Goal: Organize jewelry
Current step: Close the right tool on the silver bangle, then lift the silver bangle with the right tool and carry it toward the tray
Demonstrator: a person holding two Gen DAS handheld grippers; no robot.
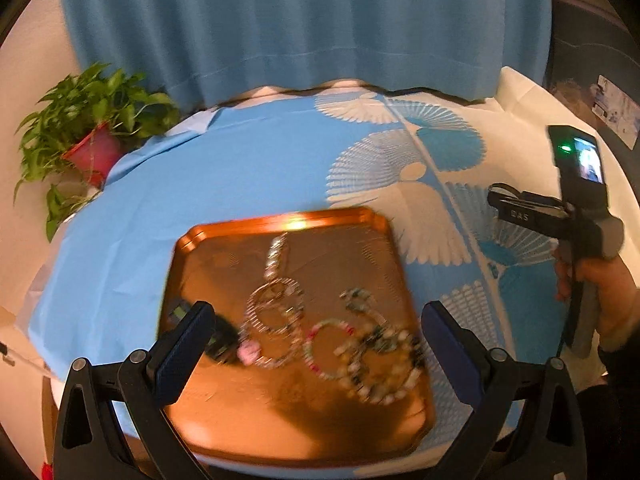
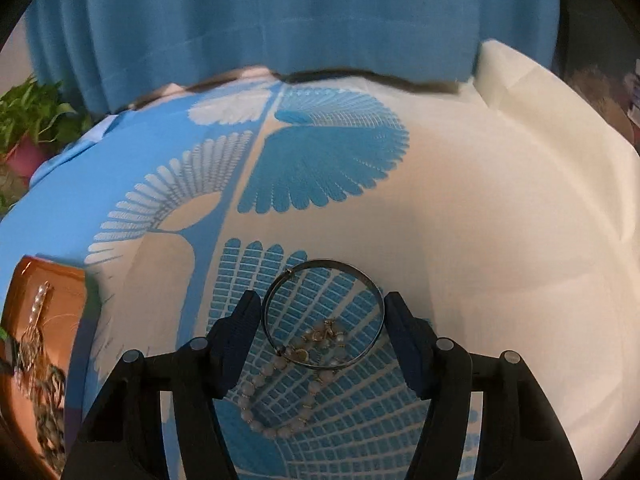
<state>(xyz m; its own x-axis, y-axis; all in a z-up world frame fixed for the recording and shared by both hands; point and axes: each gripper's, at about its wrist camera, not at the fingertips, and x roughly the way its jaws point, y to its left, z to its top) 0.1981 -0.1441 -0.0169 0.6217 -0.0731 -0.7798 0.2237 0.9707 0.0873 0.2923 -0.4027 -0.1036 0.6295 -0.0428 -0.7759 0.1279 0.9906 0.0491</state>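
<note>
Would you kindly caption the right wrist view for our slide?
Open right gripper brackets a thin silver metal bangle overlapping a pale beaded bracelet on the blue-and-white patterned tablecloth.

We are reading "DAS" in pale letters on the black body of the right gripper | we are seeing print on a white label beyond that gripper, too small to read | we are finding nothing else legible

Home room, table under blue fan-print cloth, blue curtain behind, potted green plant, copper jewelry tray
</note>
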